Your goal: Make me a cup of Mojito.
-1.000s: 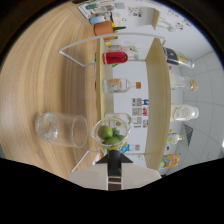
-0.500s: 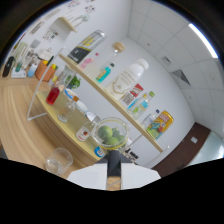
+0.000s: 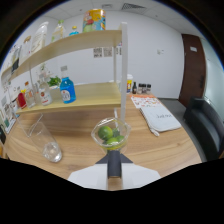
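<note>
Lime cup (image 3: pixel 111 135): clear, holding lime pieces, gripped at the tool (image 3: pixel 114 150) tips, carried above the counter (image 3: pixel 165 145); empty glass (image 3: pixel 44 140) lies ahead-left, upright.

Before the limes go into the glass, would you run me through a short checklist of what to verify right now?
1. Small clear cup held at the gripper: ok, it sits just ahead of the fingers.
2. Lime pieces in the cup: ok, none spilled on the table.
3. Cup upright: ok.
4. Empty glass ready: ok, beside the cup, though it looks tilted.
5. Finger grip firm on both sides: cannot tell, the fingertips are hidden.
</note>
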A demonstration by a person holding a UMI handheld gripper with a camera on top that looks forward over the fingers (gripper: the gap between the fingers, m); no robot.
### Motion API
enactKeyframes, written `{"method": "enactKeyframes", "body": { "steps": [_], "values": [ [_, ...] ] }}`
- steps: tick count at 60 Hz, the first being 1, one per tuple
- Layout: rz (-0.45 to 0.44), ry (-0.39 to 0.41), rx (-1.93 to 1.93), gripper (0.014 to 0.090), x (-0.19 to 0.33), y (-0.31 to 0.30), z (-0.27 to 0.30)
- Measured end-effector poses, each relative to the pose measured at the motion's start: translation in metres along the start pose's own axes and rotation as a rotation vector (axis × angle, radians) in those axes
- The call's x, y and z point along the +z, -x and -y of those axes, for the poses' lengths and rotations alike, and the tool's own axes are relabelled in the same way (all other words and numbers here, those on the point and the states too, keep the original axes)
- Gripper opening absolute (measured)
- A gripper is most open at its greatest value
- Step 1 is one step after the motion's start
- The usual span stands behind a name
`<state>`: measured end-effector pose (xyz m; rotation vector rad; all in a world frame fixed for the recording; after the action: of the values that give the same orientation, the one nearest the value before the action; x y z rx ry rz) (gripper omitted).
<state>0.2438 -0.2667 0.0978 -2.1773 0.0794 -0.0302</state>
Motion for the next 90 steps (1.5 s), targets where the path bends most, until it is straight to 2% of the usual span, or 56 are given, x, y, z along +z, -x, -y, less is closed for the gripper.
{"method": "enactKeyframes", "body": {
  "steps": [9, 16, 35, 36, 38, 41, 48, 49, 59, 68, 79, 90],
  "values": [
    [0.007, 0.119, 0.042, 0.0151, 0.028, -0.017, -0.049],
    [0.034, 0.177, 0.064, 0.0150, 0.042, -0.017, -0.072],
    [0.047, 0.206, 0.058, 0.0172, 0.049, -0.022, -0.089],
    [0.044, 0.212, 0.055, 0.0188, 0.049, -0.023, -0.091],
    [0.033, 0.226, 0.050, 0.0280, 0.049, -0.025, -0.093],
    [0.028, 0.205, 0.051, 0.0390, 0.047, -0.026, -0.088],
    [0.013, 0.152, 0.036, 0.0853, 0.037, -0.027, -0.072],
    [0.008, 0.145, 0.033, 0.0862, 0.034, -0.028, -0.069],
    [0.010, 0.018, 0.009, 0.0853, -0.007, -0.005, -0.018],
    [0.022, -0.105, 0.032, 0.0854, -0.054, 0.040, 0.029],
    [0.028, -0.148, 0.070, 0.0851, -0.085, 0.106, 0.042],
    [0.039, -0.126, 0.071, 0.0848, -0.090, 0.160, 0.027]
  ]
}}
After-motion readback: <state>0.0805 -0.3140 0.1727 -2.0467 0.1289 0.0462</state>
